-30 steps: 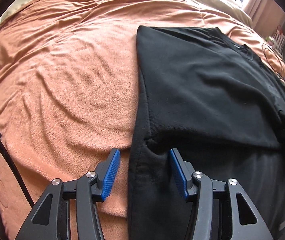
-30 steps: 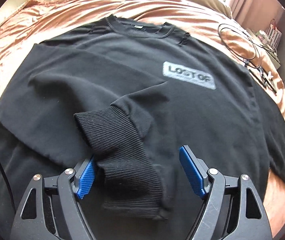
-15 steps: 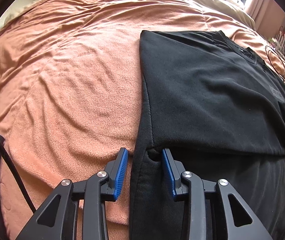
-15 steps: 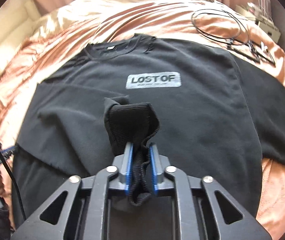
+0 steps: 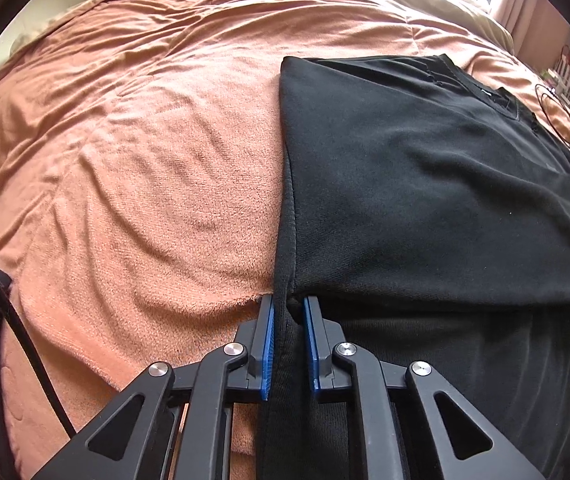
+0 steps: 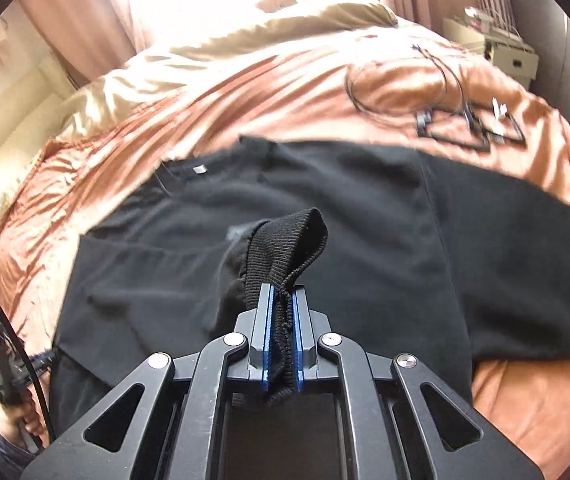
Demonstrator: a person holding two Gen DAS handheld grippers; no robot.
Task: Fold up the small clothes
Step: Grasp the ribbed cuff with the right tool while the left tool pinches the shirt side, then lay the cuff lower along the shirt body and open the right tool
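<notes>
A black sweatshirt lies flat on an orange bedspread, its left sleeve folded across the body. My left gripper is shut on the sweatshirt's left side edge, at the fold near the armpit. My right gripper is shut on the ribbed cuff of that sleeve and holds it lifted above the sweatshirt's chest. The other sleeve lies spread to the right. The chest print is hidden behind the cuff.
Black cables and a small frame-like item lie on the bedspread beyond the sweatshirt. A beige duvet lies at the far end. Boxes and shelves stand at the far right. The person's hand with the left gripper shows at lower left.
Both grippers have closed: the left on the sweatshirt's side edge, the right on the sleeve cuff. The right gripper has lifted the cuff up off the sweatshirt.
</notes>
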